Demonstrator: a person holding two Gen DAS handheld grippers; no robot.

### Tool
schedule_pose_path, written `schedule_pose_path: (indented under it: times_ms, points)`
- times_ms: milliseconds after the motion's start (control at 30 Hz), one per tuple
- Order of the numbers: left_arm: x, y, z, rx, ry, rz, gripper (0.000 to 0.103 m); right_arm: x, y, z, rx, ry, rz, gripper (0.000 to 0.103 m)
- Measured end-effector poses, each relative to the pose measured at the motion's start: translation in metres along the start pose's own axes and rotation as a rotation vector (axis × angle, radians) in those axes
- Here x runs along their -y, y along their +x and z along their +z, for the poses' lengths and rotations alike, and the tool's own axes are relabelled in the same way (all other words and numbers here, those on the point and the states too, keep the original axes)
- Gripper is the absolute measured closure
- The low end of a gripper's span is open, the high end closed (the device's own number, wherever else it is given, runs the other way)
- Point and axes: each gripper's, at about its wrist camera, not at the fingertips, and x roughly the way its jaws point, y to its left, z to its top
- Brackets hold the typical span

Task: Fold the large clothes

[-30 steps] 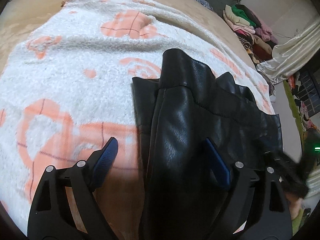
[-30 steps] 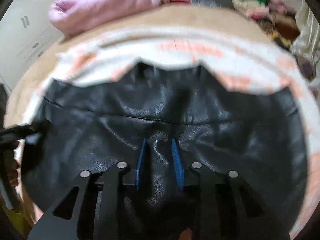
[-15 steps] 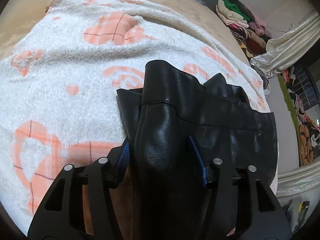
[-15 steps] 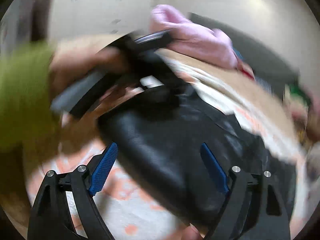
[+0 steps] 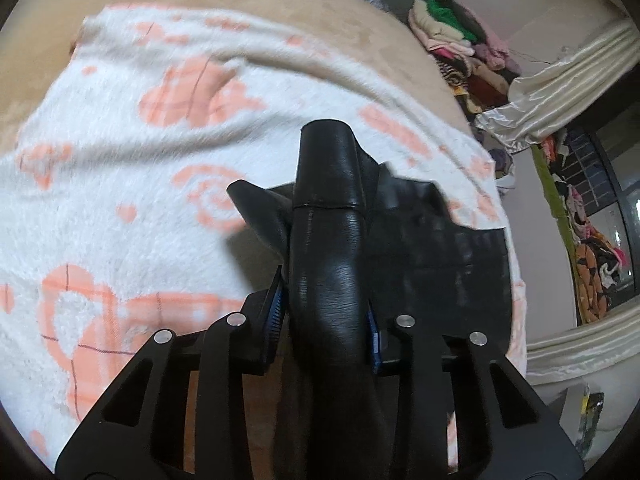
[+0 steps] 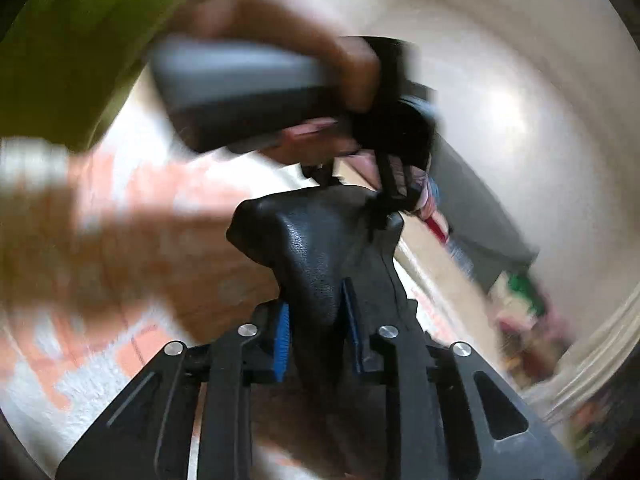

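Black leather garment: both grippers, left and right, have just closed their fingers on its bunched edge at centre frame; next, probably lift and fold over the blanket.

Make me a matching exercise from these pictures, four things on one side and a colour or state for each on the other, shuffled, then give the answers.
Things:
1. leather garment
2. blanket
3. left gripper
4. sleeve

Colour or state:
A. olive green
B. white with orange shapes
C. shut on a bunched fold
D. black, partly lifted

Pairs: 1-D, 2-B, 3-C, 4-A
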Motion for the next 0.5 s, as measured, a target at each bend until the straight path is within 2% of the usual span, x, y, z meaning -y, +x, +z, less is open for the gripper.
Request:
schedule_pose_path:
  times_ms: [167, 267, 367, 500]
  points:
    - [0.064, -0.019, 0.013, 0.066, 0.063, -0.022, 0.078, 0.099, -0.029, -0.002, 0.068, 0.387, 0.084, 0.084]
    - [0.114, -0.021, 0.014, 0.107, 0.138, -0.007, 0.078, 0.15, -0.042, -0.016, 0.11, 0.542, 0.099, 0.085]
    - [0.166, -0.016, 0.009, 0.134, 0.221, -0.004, 0.076, 0.182, -0.066, -0.041, 0.153, 0.638, 0.069, 0.086]
    - [0.228, 0.001, 0.0, 0.132, 0.322, -0.016, 0.072, 0.216, -0.096, -0.083, 0.167, 0.738, 0.007, 0.086]
